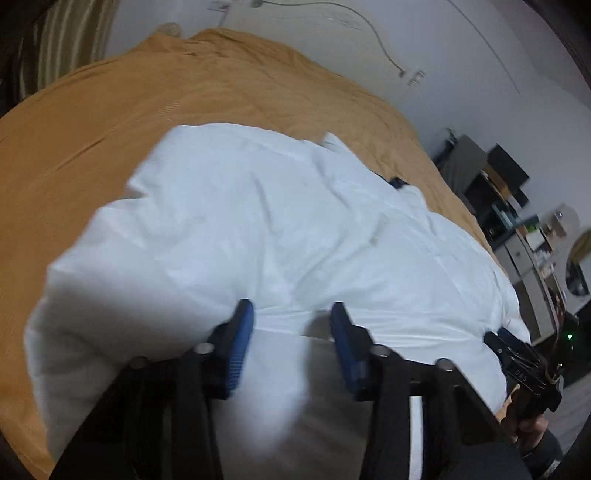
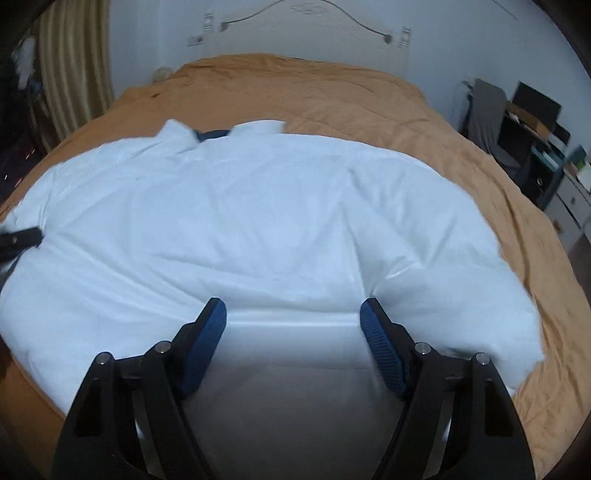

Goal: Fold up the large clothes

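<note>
Reading "DAS" on the right gripper (image 1: 524,373), nothing else is legible. Both it and the left gripper (image 1: 291,314) hang released, just above the white shirt (image 2: 258,206) spread on the bed (image 2: 332,96).

I read only "DAS", small white letters on the right gripper (image 1: 526,373) body, nothing else legible

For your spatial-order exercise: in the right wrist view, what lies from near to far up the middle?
Right gripper → white puffy garment → mustard-orange bedspread → white wall with a grey cable.
</note>
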